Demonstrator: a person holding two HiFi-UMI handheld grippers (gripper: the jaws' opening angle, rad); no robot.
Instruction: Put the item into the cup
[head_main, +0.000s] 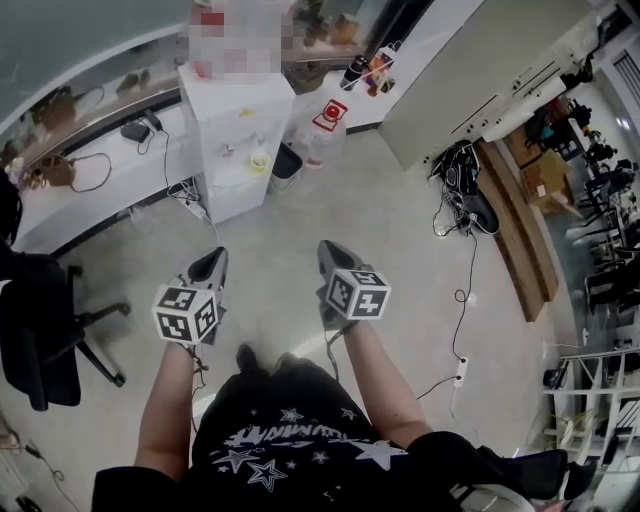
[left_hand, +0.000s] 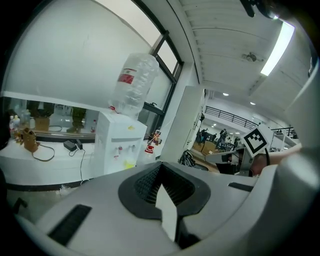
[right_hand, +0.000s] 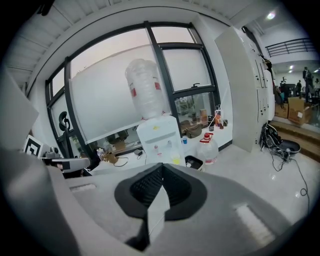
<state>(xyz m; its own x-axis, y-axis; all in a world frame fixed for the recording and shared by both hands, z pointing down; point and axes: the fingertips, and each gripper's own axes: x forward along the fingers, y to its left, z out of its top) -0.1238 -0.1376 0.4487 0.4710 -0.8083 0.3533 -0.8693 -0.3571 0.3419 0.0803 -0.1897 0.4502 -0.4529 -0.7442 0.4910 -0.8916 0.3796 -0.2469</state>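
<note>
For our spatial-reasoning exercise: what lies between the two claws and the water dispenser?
Only bare floor; the head view shows that stretch.

Bright, even indoor light; fisheye edges curve and darken, foreground soft.

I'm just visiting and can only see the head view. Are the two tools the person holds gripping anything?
Observer: No. The left gripper view shows the left tool with its jaws closed together and nothing between them.
Operator: And the other one?
Observer: The same. In its own view, the right tool is shut and empty.
Operator: What's on top of the white water dispenser ahead? I can't make it out.
Observer: A large clear water bottle with a red label, standing upside down.
</note>
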